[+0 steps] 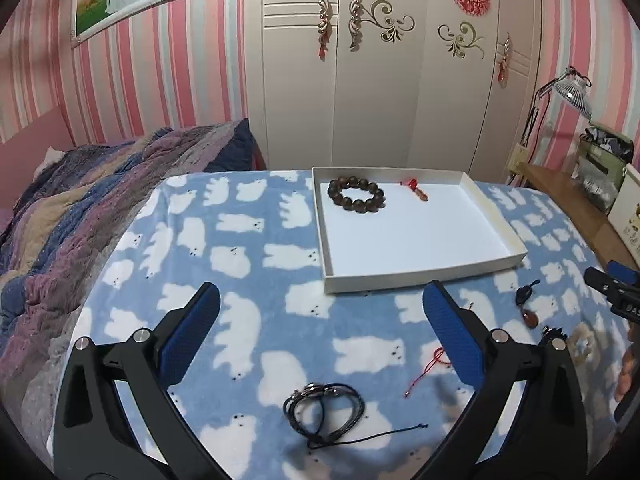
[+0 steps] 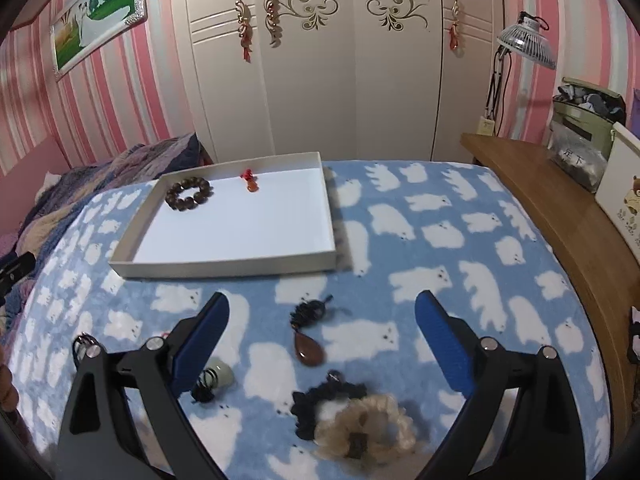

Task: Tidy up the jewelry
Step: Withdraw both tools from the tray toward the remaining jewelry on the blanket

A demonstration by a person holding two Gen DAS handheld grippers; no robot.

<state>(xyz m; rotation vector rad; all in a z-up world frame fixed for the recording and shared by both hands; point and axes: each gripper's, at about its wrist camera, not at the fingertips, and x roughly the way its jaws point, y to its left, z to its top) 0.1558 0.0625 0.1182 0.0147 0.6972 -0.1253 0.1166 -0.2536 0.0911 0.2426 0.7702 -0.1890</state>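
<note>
Both claws hang over the bear-print blanket (image 1: 248,256) with nothing in them. The left gripper (image 1: 320,312) is spread wide, and low in the middle of its frame a black cord bracelet (image 1: 324,404) lies right between the blue pads; that looks like the next pick to me. A thin red string (image 1: 430,364) sits just inside its right pad.

The white tray (image 1: 420,276), upper centre of the left view, already holds a wooden bead bracelet (image 1: 356,194) and a small red charm (image 1: 416,190), both tucked against the far wall, probably to leave the near floor free for the rest.

The right gripper (image 2: 322,316) is wide open too. A brown teardrop pendant (image 2: 308,348) on a black knot lies centre frame between its pads, with a black scrunchie (image 2: 320,400) and a fluffy beige one (image 2: 360,428) touching each other at the bottom. A pale ring-like piece (image 2: 218,376) sits lower left by the left pad.
</note>
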